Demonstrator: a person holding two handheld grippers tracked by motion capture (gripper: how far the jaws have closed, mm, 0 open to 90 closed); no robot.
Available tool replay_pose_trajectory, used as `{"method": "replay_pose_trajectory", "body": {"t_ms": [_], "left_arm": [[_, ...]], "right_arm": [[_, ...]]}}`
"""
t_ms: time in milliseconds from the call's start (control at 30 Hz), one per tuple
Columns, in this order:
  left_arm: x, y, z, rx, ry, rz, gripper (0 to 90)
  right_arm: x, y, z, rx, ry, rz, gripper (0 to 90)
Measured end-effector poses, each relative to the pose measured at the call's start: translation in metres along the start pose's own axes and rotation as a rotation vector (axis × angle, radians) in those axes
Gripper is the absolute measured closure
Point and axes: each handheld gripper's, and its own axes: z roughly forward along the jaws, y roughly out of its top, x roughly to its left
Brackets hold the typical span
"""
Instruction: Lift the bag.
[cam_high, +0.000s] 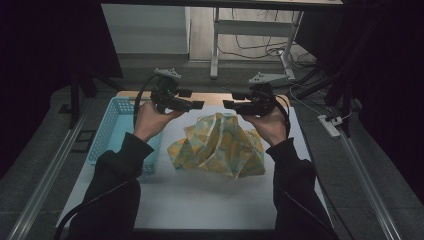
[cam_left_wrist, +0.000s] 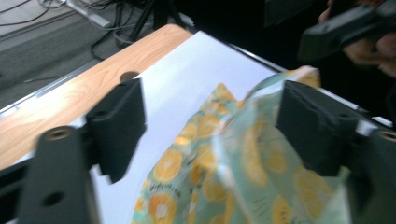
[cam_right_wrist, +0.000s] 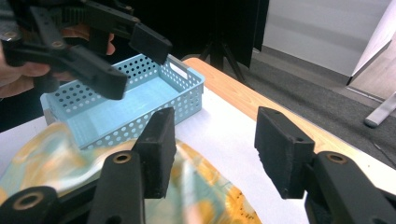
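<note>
Both the left gripper (cam_high: 199, 104) and right gripper (cam_high: 228, 104) gape above the crumpled lemon-print cloth (cam_high: 218, 145), seemingly gripping nothing.

cloth (cam_left_wrist: 243, 172) blurred – cut off below, basket (cam_high: 111, 131) part-hidden

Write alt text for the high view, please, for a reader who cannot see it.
A person holds the left gripper and right gripper, jaws open, above a crumpled lemon-print cloth on a white table. A light-blue basket sits at the left.
</note>
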Motion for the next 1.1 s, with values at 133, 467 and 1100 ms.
{"method": "replay_pose_trajectory", "body": {"t_ms": [133,467,1100], "left_arm": [[0.0,-0.013,-0.006,0.012,-0.003,-0.022,15.8],[-0.011,-0.081,-0.03,0.035,0.031,-0.057,3.1],[-0.068,-0.245,-0.093,0.031,0.15,-0.142,0.0]], "right_arm": [[0.002,-0.004,-0.005,0.002,-0.012,-0.006,42.7],[0.015,-0.031,-0.022,0.005,-0.043,-0.02,23.9],[0.055,-0.173,-0.087,0.058,-0.219,0.076,0.0]]}}
